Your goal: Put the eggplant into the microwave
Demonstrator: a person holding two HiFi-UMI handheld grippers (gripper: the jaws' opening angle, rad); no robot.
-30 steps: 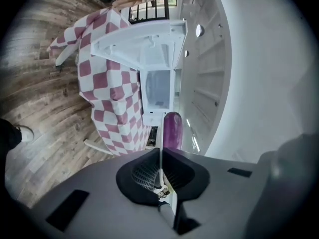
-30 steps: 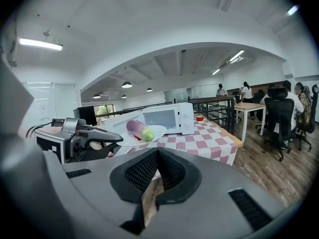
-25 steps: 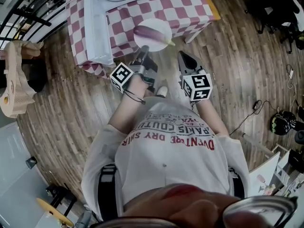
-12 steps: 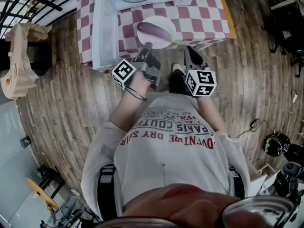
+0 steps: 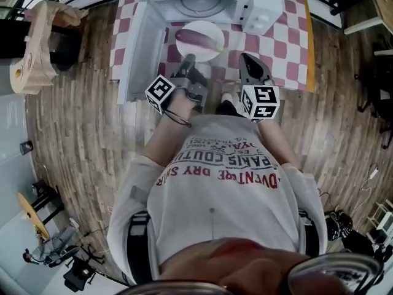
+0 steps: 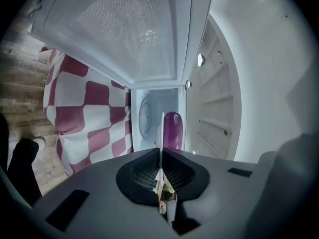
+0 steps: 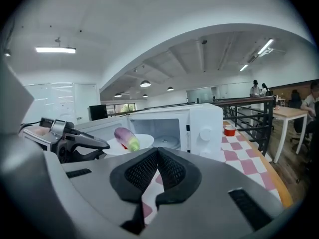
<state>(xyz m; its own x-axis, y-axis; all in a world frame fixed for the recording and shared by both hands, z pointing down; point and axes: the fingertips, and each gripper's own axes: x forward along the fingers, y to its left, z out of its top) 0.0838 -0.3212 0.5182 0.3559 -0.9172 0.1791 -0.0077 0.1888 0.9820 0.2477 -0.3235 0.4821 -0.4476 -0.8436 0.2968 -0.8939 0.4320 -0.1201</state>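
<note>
At 12 o'clock in the head view, the microwave is seen on the checkered tabletop with its door swung open. The eggplant is not yet inside: it is carried on a white plate just before the cavity mouth. The plate's 6 o'clock rim is pinched by the left claw, held nearly level and aimed at the opening. The right claw, at 3 o'clock of it, is closed on nothing. Insertion and release are judged outstanding.

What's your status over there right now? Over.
Status: left gripper shut on plate rim; right gripper shut, empty. The eggplant lies on the plate, outside the microwave. The door is open, opening unobstructed.
</note>
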